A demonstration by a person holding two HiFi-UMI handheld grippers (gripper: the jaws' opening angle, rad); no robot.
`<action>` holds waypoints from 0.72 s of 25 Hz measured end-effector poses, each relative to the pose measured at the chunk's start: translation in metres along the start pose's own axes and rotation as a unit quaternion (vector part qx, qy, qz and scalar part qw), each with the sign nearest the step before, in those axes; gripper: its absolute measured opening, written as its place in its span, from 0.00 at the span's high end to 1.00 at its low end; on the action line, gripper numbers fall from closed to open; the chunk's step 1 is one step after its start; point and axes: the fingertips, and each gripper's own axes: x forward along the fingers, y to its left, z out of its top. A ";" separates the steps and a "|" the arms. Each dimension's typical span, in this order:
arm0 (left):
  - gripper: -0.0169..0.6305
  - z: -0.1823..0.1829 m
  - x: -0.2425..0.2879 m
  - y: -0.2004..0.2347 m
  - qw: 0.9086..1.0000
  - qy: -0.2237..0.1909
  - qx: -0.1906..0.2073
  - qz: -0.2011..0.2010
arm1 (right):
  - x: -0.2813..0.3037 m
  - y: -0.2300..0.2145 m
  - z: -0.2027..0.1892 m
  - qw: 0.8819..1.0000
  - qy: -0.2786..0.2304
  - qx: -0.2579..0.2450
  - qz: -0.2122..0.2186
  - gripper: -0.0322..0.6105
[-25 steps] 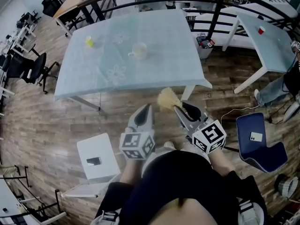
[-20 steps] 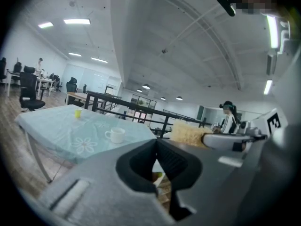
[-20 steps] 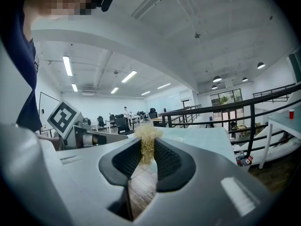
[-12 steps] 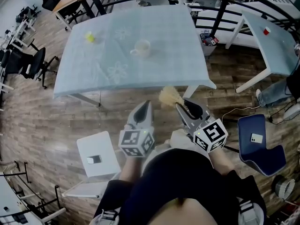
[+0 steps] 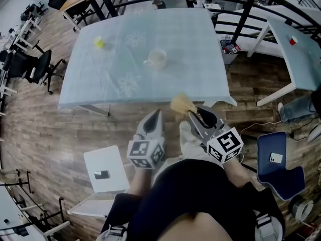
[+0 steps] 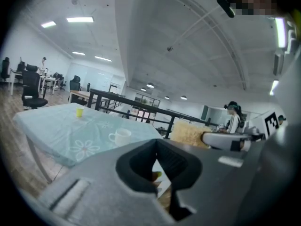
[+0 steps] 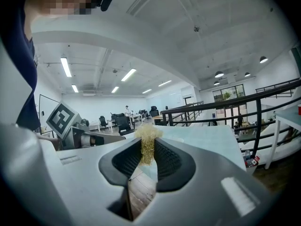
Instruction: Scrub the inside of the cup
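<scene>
Cup [image 5: 158, 58] upright, handle to left

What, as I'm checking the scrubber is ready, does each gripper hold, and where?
Right gripper: the straw-coloured scrubber, pinched by its near end, tuft sticking out ahead. Left gripper: shut, empty.
</scene>
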 end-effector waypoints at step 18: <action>0.97 0.055 0.120 0.082 0.999 0.002 -0.016 0.046 | 0.126 -0.107 0.049 0.999 0.021 -0.015 0.042 0.82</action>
